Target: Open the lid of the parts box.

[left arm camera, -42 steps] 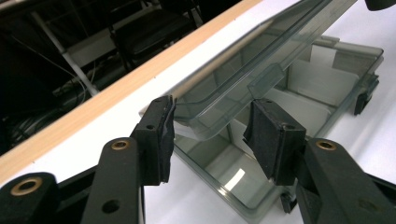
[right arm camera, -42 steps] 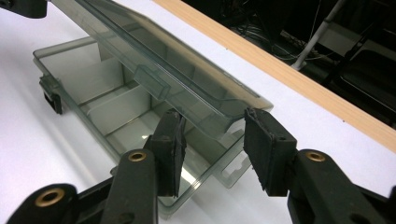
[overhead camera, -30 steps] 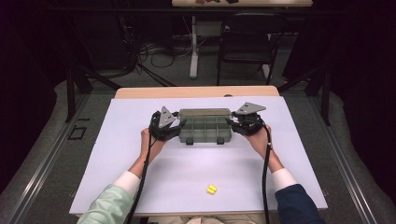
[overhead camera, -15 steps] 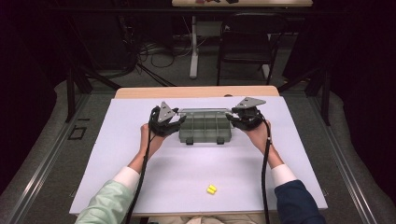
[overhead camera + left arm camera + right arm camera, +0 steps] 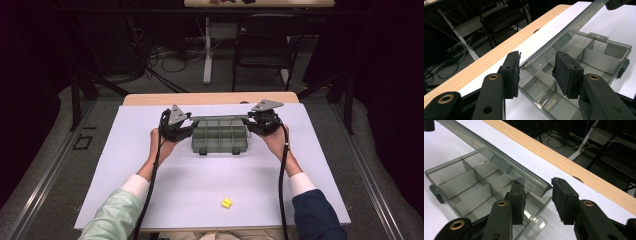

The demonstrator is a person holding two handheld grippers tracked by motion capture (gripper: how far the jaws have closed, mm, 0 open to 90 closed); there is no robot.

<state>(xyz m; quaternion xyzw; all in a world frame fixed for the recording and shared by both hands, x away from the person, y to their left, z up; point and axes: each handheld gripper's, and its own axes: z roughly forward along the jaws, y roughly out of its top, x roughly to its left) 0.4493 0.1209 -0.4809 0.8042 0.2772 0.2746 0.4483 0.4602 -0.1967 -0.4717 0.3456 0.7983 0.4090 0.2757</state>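
A smoky grey, see-through plastic organizer box (image 5: 220, 136) sits near the far middle of the white-covered desk (image 5: 210, 185), its lid (image 5: 220, 118) raised and standing along the far edge of the tray. In the high view the person's two hands flank it, the left tool (image 5: 181, 131) at the box's left end and the right tool (image 5: 254, 126) at its right end. The tray is split by thin walls into a grid of small compartments, and two dark latches (image 5: 203, 151) jut from its near side.

Seen from the left gripper view, the left tool (image 5: 536, 72) straddles the corner of the lifted lid (image 5: 564, 32), its black pads (image 5: 564, 72) parted on either side of the thin plastic; whether they press on it cannot be told. In the right gripper view the right tool (image 5: 537, 200) likewise stands partly spread about the lid's (image 5: 499, 157) other corner, a gap showing beside one pad. The box's (image 5: 461, 185) compartments appear clear of contents. Its hang tab (image 5: 536, 226) lies flat on the desk.

A small yellow piece (image 5: 226, 202) rests well apart, close to the near edge.
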